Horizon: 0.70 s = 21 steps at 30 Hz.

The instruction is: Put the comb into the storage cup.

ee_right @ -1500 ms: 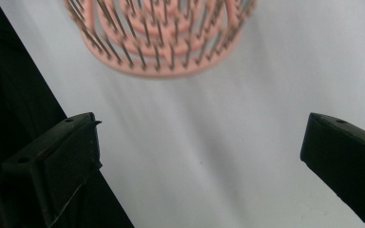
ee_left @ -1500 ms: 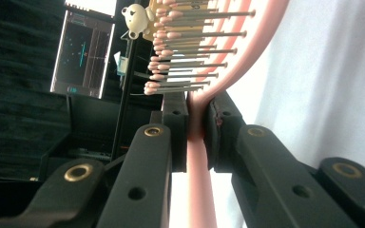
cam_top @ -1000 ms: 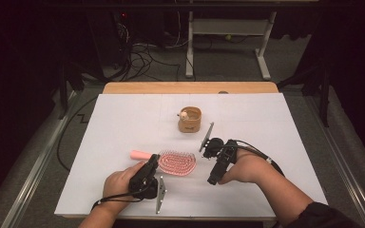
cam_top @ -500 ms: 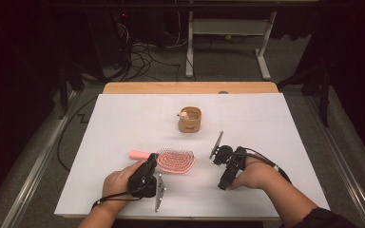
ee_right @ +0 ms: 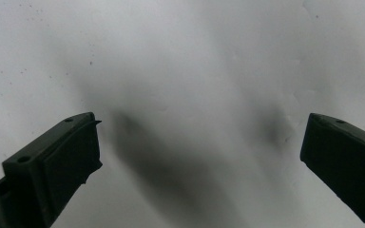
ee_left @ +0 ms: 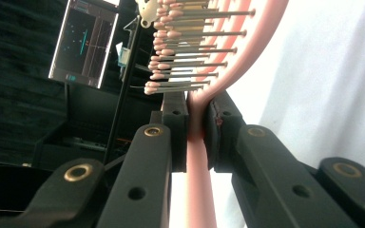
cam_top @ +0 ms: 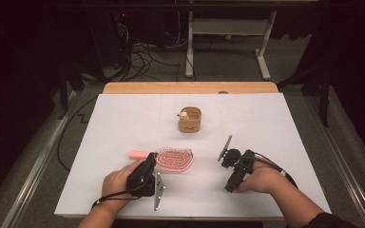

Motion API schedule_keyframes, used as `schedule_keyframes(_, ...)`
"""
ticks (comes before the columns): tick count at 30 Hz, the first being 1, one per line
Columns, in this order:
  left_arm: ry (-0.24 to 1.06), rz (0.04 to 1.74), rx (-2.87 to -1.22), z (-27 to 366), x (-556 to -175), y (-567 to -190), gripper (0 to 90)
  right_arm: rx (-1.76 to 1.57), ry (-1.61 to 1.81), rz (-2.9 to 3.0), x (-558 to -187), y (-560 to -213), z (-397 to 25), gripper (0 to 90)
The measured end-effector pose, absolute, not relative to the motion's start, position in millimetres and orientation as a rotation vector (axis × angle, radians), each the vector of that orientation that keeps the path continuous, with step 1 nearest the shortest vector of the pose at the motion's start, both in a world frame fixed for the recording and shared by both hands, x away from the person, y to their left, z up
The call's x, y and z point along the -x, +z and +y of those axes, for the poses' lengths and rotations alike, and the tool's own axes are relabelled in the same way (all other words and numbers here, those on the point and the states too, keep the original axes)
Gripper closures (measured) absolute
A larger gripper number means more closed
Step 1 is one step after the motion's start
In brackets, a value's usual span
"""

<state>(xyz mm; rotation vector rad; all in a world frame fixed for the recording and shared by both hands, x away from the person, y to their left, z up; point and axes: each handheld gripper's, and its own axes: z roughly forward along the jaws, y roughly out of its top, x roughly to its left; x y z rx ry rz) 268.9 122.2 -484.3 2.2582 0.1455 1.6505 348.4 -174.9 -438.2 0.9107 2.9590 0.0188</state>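
A pink hairbrush (cam_top: 173,159) lies on the white table (cam_top: 123,123), bristles up, handle pointing left. My left gripper (cam_top: 151,164) is shut on it. In the left gripper view the two jaws of the left gripper (ee_left: 197,118) pinch the thin neck of the hairbrush (ee_left: 247,47) just below the bristled head. My right gripper (cam_top: 230,183) is a little to the right of the brush, apart from it and tilted down at the table. In its own view the right gripper (ee_right: 199,142) stands wide open over the bare table (ee_right: 195,57).
A small round wooden cup (cam_top: 190,119) with a pale little item at its rim stands in the middle of the table, beyond the brush. The bare wooden edge (cam_top: 190,88) lines the far side. Cables and a desk frame (cam_top: 228,38) lie on the floor behind.
My right gripper has moved to the right and toward the near edge, away from the brush head. The left gripper and the brush have stayed put.
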Motion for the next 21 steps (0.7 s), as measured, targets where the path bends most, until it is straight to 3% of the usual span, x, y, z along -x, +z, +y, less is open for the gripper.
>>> schedule_keyframes(21, 1.457, 0.356, -2.164, 136, -275, -466, 81.2, -0.943, 0.318, 2.819, -345, -437, -197, 0.1)
